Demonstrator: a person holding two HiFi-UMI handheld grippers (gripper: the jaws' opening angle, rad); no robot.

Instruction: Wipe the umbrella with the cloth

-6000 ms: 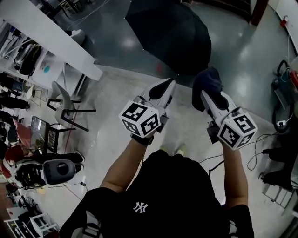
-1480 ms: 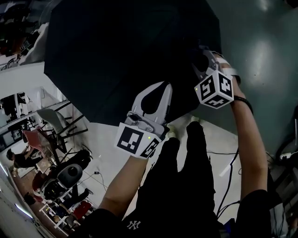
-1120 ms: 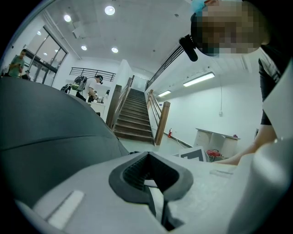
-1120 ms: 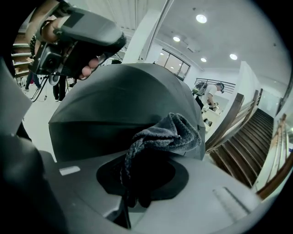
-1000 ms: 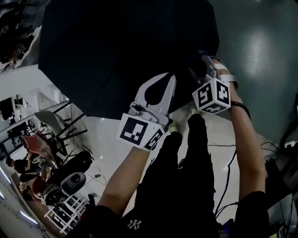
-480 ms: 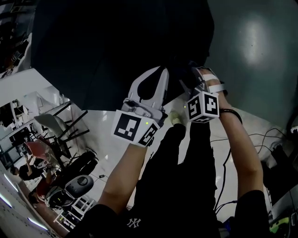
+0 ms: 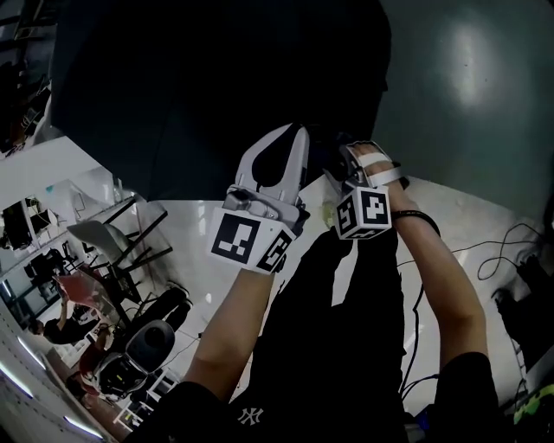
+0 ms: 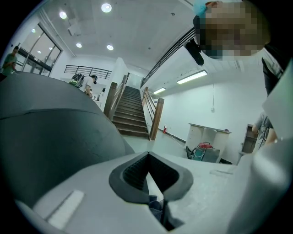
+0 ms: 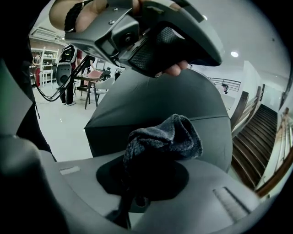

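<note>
Right gripper view, umbrella (image 9: 137,107) crown upward, cloth (image 9: 165,137) clamped

My head view is dim: the umbrella (image 7: 216,78) reads as a near-black mass, and soft glare sits on the floor (image 7: 472,52). The 2 gripper views are brighter under ceiling lights (image 8: 106,7), bowed at the edges, with black corners. The cloth (image 9: 165,137) is sharp.

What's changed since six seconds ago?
The umbrella, then lying ahead on the floor, now fills the top of the head view, with both grippers at its near edge. Over the last second the right gripper drew back toward the left gripper. Unchanged: right jaws shut on the cloth, left jaws shut, empty.
</note>
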